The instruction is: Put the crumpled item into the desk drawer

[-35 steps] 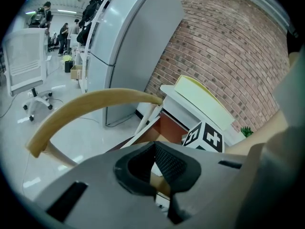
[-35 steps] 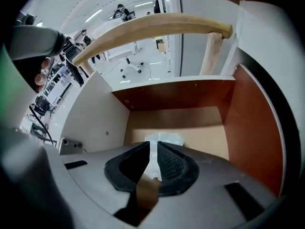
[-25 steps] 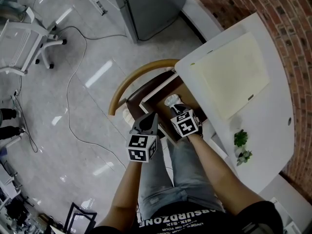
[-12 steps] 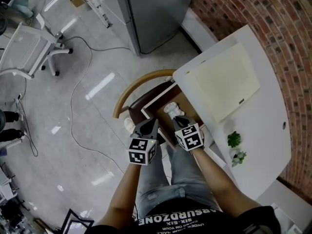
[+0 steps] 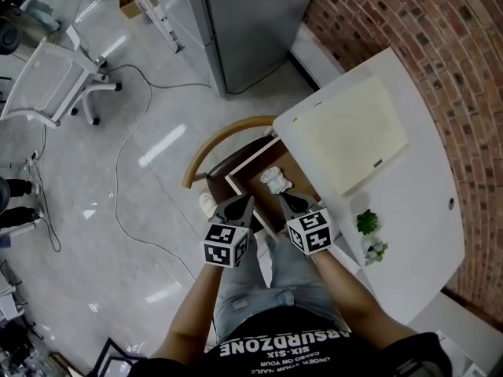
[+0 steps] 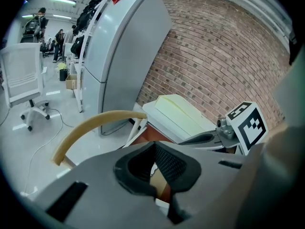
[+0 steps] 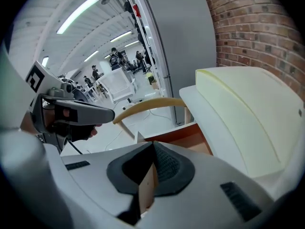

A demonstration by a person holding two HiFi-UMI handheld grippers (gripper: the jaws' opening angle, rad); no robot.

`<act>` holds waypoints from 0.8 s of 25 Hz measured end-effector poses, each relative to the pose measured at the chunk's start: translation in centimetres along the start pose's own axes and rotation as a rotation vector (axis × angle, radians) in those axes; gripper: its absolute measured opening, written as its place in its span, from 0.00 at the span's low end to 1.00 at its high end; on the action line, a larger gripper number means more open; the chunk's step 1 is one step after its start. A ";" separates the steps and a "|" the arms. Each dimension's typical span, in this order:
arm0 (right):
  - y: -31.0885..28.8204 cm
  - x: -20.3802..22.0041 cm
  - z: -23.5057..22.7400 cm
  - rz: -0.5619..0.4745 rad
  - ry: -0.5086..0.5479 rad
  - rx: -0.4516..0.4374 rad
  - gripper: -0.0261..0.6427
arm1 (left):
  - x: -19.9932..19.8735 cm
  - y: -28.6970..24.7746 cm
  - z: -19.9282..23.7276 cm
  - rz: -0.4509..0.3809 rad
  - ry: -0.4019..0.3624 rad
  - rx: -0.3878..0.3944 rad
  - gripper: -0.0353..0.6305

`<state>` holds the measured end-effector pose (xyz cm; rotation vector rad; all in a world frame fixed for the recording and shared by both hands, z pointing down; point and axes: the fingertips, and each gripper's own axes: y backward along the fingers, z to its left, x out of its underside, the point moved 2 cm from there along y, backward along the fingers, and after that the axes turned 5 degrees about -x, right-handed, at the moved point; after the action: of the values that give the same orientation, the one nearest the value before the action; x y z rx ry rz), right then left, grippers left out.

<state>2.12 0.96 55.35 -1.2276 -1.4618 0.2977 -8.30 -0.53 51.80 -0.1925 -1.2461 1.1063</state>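
The crumpled item (image 5: 275,180) already lies inside the open drawer (image 5: 250,160), just above centre frame in the head view, touching neither gripper. The left gripper (image 5: 245,201) and right gripper (image 5: 284,199) hover just below it, both pinched closed on nothing (their own views confirm this). Seemingly only shutting the drawer remains.

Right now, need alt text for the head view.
A crumpled white item lies in the open drawer of a white desk, with the left gripper and right gripper side by side just short of it, both shut and empty. A wooden chair stands by the drawer; a cream pad and small plant sit on the desk.
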 end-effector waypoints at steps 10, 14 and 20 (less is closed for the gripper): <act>3.6 -0.7 1.2 -0.009 0.029 -0.030 0.03 | -0.6 2.3 -2.0 -0.016 0.005 0.002 0.06; 4.7 -0.9 1.8 -0.033 0.032 -0.033 0.03 | -0.4 2.9 -2.7 -0.020 0.004 0.003 0.06; 5.8 -1.2 2.8 -0.059 0.044 -0.047 0.03 | -0.6 3.6 -3.6 -0.042 -0.001 0.002 0.06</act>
<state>2.46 3.62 49.41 -1.2194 -1.4714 0.1965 -7.31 2.40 47.69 -0.1637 -1.2447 1.0721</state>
